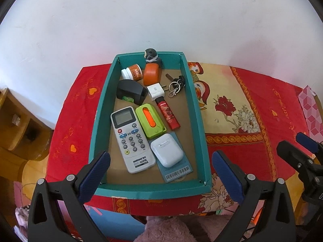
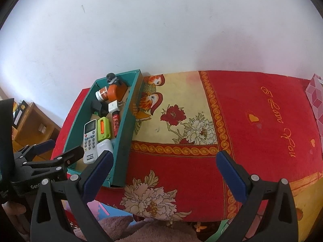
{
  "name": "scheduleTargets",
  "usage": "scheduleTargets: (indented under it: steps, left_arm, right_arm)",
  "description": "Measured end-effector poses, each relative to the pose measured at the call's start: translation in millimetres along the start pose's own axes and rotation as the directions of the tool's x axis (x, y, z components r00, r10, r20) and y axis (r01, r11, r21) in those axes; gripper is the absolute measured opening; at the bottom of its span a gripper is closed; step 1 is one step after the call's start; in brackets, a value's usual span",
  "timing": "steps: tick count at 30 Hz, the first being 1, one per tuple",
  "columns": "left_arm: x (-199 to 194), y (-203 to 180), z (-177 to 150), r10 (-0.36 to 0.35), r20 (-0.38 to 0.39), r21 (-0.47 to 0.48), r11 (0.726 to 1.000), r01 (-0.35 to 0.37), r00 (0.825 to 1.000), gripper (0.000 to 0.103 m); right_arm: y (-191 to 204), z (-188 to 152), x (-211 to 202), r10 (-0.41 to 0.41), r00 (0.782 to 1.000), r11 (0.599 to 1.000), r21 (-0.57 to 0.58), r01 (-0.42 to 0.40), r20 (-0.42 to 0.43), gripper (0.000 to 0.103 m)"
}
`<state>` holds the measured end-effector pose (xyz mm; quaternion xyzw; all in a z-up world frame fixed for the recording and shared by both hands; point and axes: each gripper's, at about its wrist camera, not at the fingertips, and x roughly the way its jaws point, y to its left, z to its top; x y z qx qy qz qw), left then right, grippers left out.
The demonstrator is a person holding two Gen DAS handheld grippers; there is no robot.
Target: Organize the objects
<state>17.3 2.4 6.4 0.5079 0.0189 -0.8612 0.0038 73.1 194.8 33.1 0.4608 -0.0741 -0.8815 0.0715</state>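
Teal cardboard box (image 1: 198, 109) is seen on the left part of the red floral cloth (image 2: 252, 121), its far end nearly against the white wall (image 1: 161, 16). Everything is packed inside: remote (image 1: 132, 139) front-left, green-orange case (image 1: 150, 121) beside it, white earbud case (image 1: 167, 152) lying on a barcode card (image 1: 177, 171) near the front wall. Red lighter (image 1: 168, 114) is angled mid-box, white plug (image 1: 155, 90) & black holder (image 1: 131, 91) behind, keys (image 1: 176, 84) by the right wall. Orange block (image 1: 151, 74), small jar (image 1: 132, 72) & a penguin-like figure (image 1: 151, 55) are crowded at the back. Free room inside is limited to a strip along the right wall & the front-left corner.

Cloth right of the box is seen wide & bare, w/ a pink patterned bag (image 2: 316, 92) at the far right edge.

L gripper (image 1: 160, 161) is hovering over the box's near end, fingers spread wide, nothing held or touched. R gripper (image 2: 165, 165) is hanging over the bare cloth, fingers (image 2: 232, 175) likewise well apart, nothing between them.
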Motion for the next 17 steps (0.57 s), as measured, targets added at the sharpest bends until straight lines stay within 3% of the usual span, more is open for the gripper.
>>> scheduleTargets:
  steps: [17]
  left_arm:
    - [5.5, -7.1, 4.0, -0.011, -0.008, 0.013, 1.000, 0.011, 1.000, 0.101]
  right_arm:
    - [-9.4, 2.7, 7.4, 0.000, 1.000, 1.000, 0.012, 0.000, -0.009, 0.103]
